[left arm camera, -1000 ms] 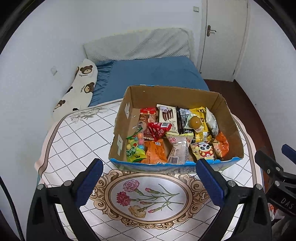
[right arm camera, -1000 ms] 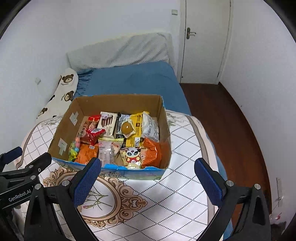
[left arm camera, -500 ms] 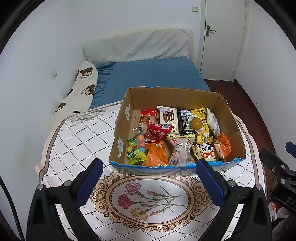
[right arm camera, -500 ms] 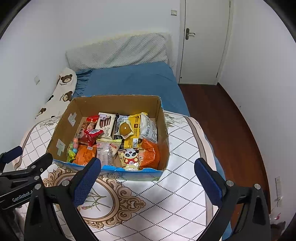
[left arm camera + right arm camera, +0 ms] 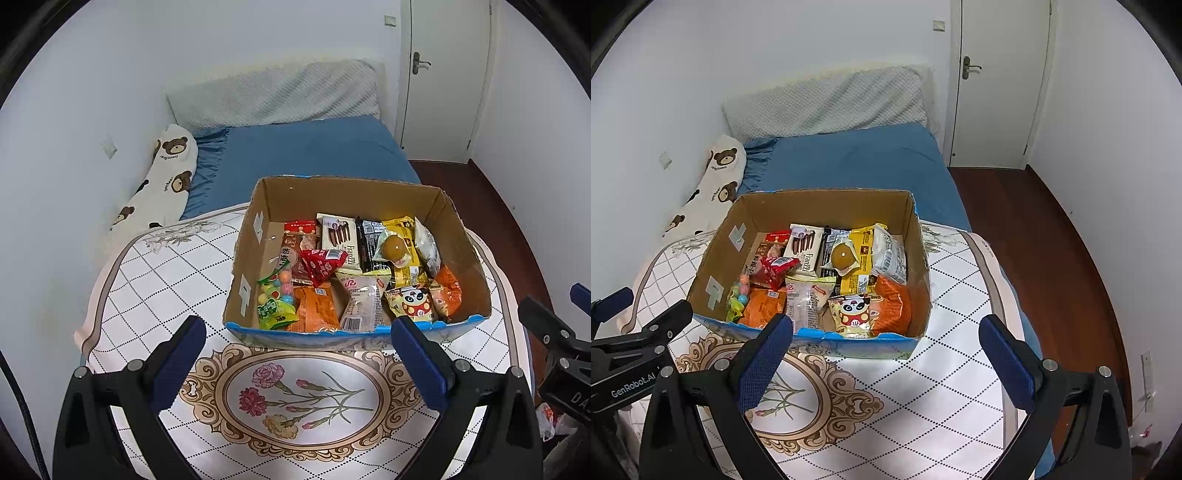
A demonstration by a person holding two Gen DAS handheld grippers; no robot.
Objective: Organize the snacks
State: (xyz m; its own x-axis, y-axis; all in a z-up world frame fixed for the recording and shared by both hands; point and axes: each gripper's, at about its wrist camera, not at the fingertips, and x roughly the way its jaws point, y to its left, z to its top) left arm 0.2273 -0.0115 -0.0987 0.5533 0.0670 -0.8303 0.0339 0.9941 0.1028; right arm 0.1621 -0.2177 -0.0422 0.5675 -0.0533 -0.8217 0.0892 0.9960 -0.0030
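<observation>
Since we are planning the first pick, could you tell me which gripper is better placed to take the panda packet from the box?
Probably the right gripper: the panda packet lies nearly centred between its open fingers, just past the box wall. From the left gripper, also open, it sits off towards the right finger.

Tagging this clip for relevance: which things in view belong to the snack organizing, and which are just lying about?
Belongs to the job:
cardboard box
snack packets piled inside it
left tool, open
right tool, open

Just lying about:
bear-print pillow
blue bed
door
floral table cover under the box
</observation>
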